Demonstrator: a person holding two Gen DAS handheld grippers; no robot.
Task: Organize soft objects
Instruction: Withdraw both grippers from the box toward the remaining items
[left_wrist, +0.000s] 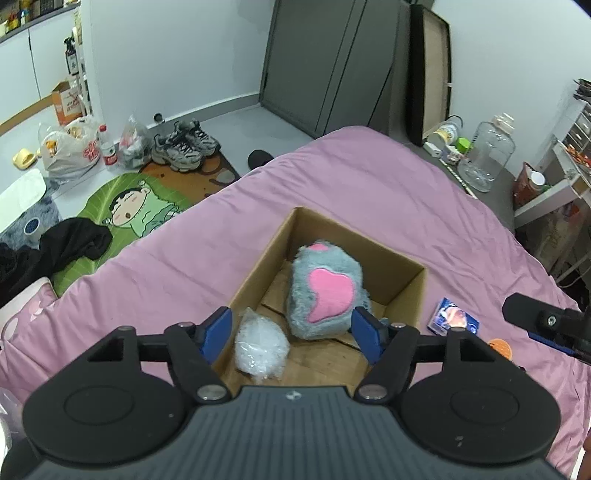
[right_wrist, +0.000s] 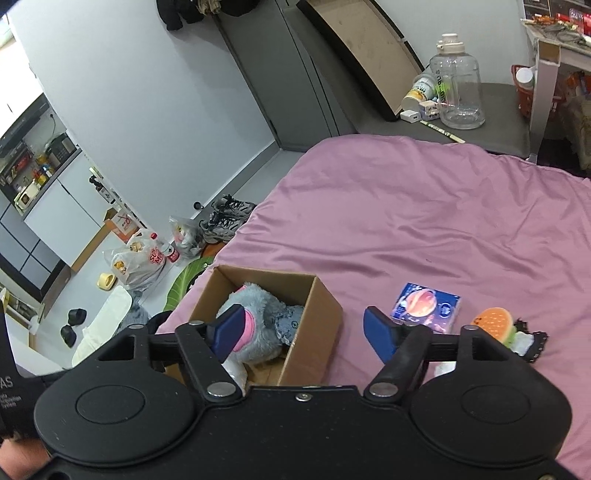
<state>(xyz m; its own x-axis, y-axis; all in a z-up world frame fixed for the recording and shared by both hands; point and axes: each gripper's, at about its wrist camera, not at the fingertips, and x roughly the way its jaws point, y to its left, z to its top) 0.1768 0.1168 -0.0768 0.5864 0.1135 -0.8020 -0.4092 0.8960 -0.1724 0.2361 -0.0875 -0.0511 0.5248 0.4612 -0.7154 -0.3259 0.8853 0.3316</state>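
An open cardboard box (left_wrist: 402, 295) (right_wrist: 317, 325) sits on the pink bedspread (left_wrist: 369, 192) (right_wrist: 406, 206). Inside lie a grey plush toy with pink patches (left_wrist: 325, 288) (right_wrist: 258, 317) and a clear bag of white stuffing (left_wrist: 260, 345). My left gripper (left_wrist: 291, 334) hovers open above the box, nothing between its blue pads. My right gripper (right_wrist: 304, 332) is open too, over the box's right wall, empty. A burger-shaped soft toy (right_wrist: 495, 325) (left_wrist: 500, 347) and a small blue pack (right_wrist: 426, 306) (left_wrist: 452, 317) lie on the bed right of the box.
The bed's left edge drops to a floor with a cartoon mat (left_wrist: 133, 210), black clothes (left_wrist: 70, 243), sneakers (left_wrist: 184, 144) and plastic bags (left_wrist: 70, 147). A big clear jug (right_wrist: 460, 88) stands on a grey bench beyond the bed. A grey wardrobe (left_wrist: 332, 62) backs the room.
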